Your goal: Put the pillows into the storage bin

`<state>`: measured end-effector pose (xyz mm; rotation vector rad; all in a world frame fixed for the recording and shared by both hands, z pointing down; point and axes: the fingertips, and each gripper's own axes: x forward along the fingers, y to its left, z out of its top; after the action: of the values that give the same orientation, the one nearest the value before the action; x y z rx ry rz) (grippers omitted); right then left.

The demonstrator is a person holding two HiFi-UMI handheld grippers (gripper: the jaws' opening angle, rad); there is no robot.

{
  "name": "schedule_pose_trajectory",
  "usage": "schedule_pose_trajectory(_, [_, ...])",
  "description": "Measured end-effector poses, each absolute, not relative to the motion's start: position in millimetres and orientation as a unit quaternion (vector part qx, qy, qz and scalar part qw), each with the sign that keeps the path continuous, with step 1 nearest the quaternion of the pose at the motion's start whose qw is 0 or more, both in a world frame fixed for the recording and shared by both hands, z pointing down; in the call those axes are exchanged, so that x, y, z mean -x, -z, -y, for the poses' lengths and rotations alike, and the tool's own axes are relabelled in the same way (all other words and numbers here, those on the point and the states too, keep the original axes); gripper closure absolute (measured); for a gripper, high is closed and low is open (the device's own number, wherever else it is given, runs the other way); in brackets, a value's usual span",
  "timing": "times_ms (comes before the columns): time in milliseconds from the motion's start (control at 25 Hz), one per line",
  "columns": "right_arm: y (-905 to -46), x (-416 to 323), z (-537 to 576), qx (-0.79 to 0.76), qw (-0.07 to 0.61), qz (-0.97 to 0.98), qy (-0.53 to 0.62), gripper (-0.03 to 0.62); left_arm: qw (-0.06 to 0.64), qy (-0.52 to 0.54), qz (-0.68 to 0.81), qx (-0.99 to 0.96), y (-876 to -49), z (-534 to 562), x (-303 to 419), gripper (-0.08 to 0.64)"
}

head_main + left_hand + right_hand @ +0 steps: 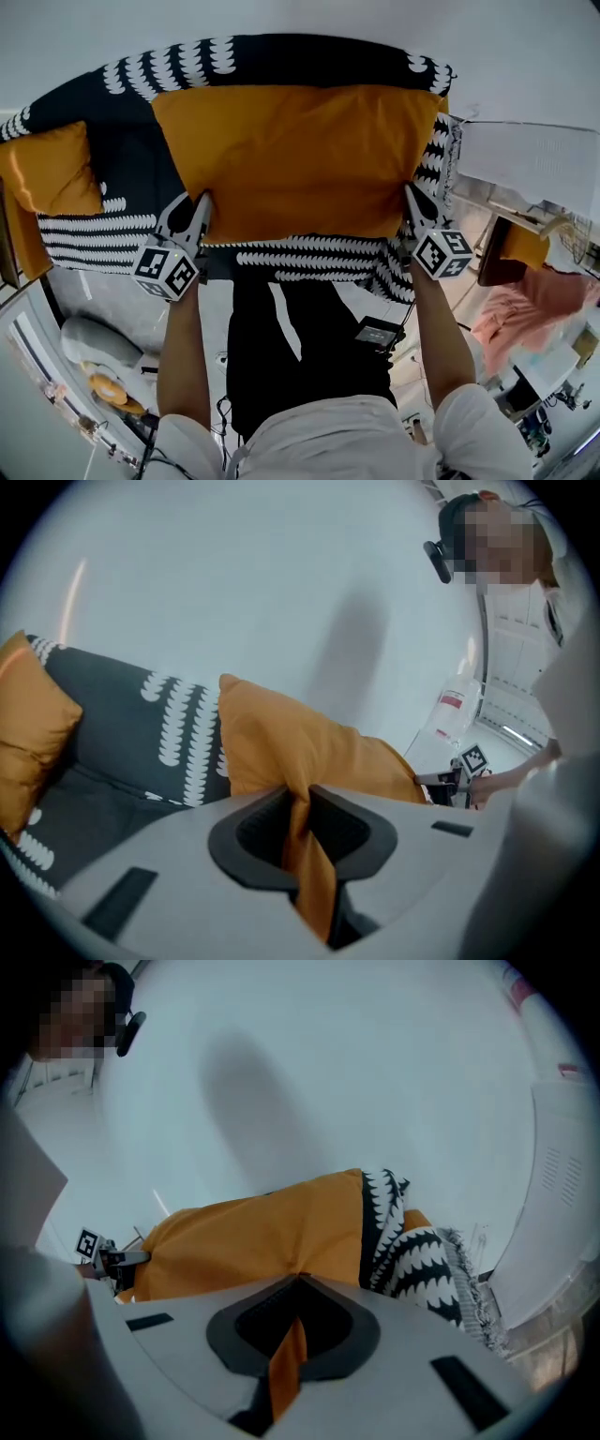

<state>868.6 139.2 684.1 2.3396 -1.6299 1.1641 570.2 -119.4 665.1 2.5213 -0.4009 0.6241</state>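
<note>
The left gripper (201, 208) and right gripper (411, 197) each pinch a near corner of the orange pillow (295, 155) — a two-sided hold, likely to keep it spread and level for carrying.

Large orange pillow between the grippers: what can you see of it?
The large orange pillow is plain, rectangular, soft fabric, slightly creased. It spans broadside between both grippers: the left gripper is shut on its near left corner, the right gripper on its near right corner. Black-and-white patterned bedding lies behind it.
</note>
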Motion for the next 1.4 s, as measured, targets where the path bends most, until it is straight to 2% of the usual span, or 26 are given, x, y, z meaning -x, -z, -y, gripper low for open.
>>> schedule_pose_trajectory(280, [-627.8, -814.7, -62.4, -0.714, 0.022, 0.612, -0.339, 0.563, 0.225, -0.193, 0.23, -0.927, -594.0, 145.7, -479.3, 0.494])
schedule_pose_trajectory(480, [-587.3, -741.2, -12.2, -0.672, 0.017, 0.674, -0.308, 0.563, 0.208, -0.153, 0.296, -0.919, -550.6, 144.6, -379.0, 0.494])
schedule_pose_trajectory(880, [-471.6, -524.8, 50.5, -0.563, 0.016, 0.789, -0.246, 0.563, 0.163, -0.085, 0.436, -0.881, -423.4, 82.3, -133.6, 0.495])
schedule_pose_trajectory(1400, [-316.8, -206.9, 17.6, -0.389, 0.028, 0.9, -0.196, 0.563, 0.12, -0.008, 0.612, -0.782, -262.6, -132.3, 158.0, 0.497])
